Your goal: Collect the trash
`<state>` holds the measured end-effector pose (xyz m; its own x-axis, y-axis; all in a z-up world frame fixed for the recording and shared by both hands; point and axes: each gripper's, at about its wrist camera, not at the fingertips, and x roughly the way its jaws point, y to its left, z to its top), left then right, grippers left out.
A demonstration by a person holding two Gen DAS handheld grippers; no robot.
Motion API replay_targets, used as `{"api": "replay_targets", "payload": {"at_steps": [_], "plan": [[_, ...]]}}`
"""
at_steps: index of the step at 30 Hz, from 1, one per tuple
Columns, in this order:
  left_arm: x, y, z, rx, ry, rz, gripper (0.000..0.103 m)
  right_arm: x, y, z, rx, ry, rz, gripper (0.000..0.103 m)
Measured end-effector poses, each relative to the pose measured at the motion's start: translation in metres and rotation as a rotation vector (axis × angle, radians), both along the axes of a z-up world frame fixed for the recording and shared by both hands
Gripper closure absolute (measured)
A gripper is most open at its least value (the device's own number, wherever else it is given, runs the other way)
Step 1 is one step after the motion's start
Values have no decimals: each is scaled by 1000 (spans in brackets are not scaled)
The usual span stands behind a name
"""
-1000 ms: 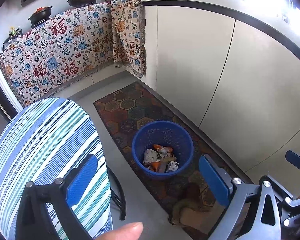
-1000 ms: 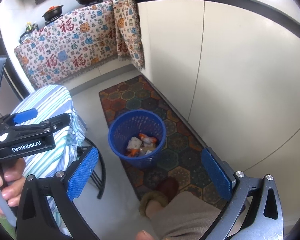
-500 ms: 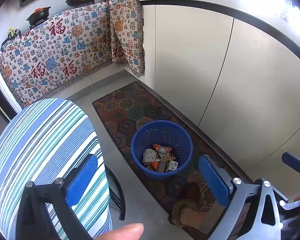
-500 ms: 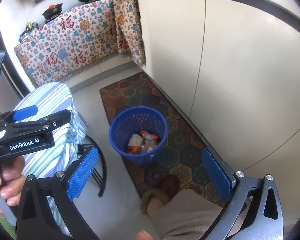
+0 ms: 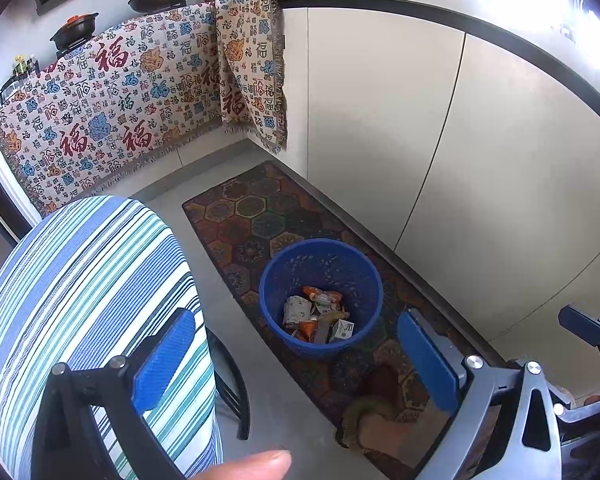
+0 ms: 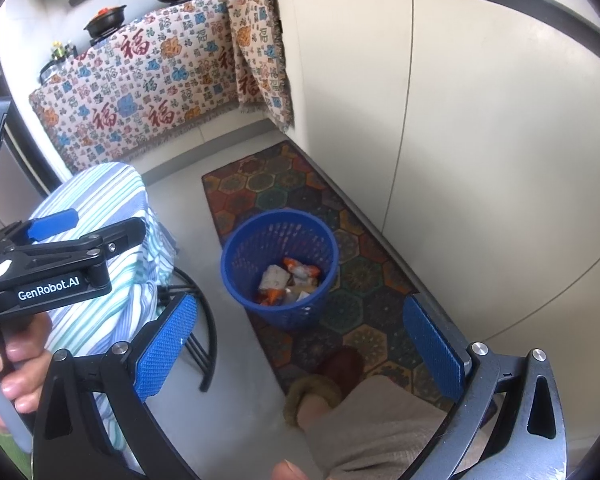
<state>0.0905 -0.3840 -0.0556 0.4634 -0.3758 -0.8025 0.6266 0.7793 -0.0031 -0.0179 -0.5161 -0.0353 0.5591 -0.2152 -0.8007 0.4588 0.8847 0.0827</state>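
The basket is set on the rug, wrappers inside; the stool is placed to its left.

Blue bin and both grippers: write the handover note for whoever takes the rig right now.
Left gripper: open, nothing between its fingers.
Right gripper: open, also empty.
Blue bin: upright on the patterned rug, beside the cabinet doors, below both grippers.
Done: wrappers and small cartons already lie in the bin.
Left: no loose trash shows on the floor in either view; look elsewhere before stopping. Mind the striped stool and the person's slippered foot.
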Motion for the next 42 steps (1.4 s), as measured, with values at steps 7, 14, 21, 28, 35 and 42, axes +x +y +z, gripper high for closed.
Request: {"api": "replay_targets", "payload": {"at_steps": [7,14,21,28,35,42], "plan": [[0,0,0,3,7,0,0,0,2,0,2,1,0,0],[-1,-1,0,4,11,-3,0,1,6,-1,4,3,0,0],[-1,-2,-1,5,13,-2,0,1,7,-2,3,4,0,0],[-1,-3,-1,6,15,-4,0,2,9,-3,7,7,-5,0],[-1,-4,-4,-10,37,-15,0,4,6,-6,14,13,-9,0],[-2,-1,-1,-13,16,-27,0,5,0,-7,17,18,-18,0]]}}
